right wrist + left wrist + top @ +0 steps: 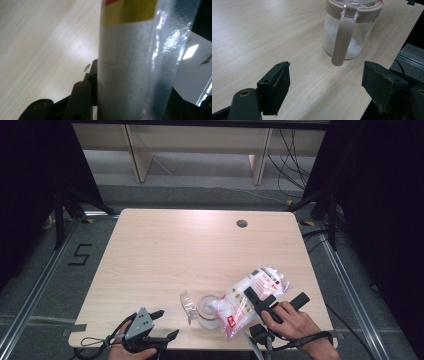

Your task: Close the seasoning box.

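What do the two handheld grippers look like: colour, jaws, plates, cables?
Both are black. The left gripper carries a grey three-cornered plate on top and trails a looped black cable; its jaws end in blocky black pads on arms with brass-coloured pivots. The right gripper trails a black cable across the wrist.

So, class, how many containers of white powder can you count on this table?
2: a jar near the front edge, and a plastic bag tilted over it, held in the right gripper.

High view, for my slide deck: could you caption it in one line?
Right gripper tips a bag of white granules over an open jar; left gripper waits open beside it.
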### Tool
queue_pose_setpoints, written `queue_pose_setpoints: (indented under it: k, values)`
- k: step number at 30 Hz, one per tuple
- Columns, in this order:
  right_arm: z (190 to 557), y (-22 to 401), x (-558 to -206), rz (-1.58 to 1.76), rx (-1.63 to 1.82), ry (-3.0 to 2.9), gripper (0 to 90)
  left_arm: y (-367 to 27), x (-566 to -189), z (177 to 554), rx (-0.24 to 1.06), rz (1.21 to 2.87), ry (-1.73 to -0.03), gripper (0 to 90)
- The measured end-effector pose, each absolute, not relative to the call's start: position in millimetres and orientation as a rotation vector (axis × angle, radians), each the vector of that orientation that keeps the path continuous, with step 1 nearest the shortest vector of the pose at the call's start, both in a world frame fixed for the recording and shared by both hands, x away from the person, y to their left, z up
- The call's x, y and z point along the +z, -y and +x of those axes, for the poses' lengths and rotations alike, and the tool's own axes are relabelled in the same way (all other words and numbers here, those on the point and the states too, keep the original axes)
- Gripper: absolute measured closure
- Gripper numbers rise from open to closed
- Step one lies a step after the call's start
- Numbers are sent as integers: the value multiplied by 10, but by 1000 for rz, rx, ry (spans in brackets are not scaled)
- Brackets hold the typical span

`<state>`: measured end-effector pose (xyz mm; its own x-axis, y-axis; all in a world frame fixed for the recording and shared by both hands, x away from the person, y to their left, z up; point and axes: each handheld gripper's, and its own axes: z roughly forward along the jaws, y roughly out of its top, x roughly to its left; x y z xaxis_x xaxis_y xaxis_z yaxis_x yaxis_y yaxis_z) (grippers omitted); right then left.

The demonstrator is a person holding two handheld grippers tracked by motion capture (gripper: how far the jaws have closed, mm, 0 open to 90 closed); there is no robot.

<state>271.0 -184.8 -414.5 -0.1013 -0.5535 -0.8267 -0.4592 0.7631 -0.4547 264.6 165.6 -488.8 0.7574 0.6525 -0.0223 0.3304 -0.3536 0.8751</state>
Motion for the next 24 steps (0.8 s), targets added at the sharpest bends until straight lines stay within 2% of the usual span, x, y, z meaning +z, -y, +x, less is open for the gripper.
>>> queue_pose_setpoints:
  k: [24]
  values:
    - [2704, 1844, -4160, -804, -91, -1743, 670, -1654, -4890, 2646, 404, 1957, -747, 220]
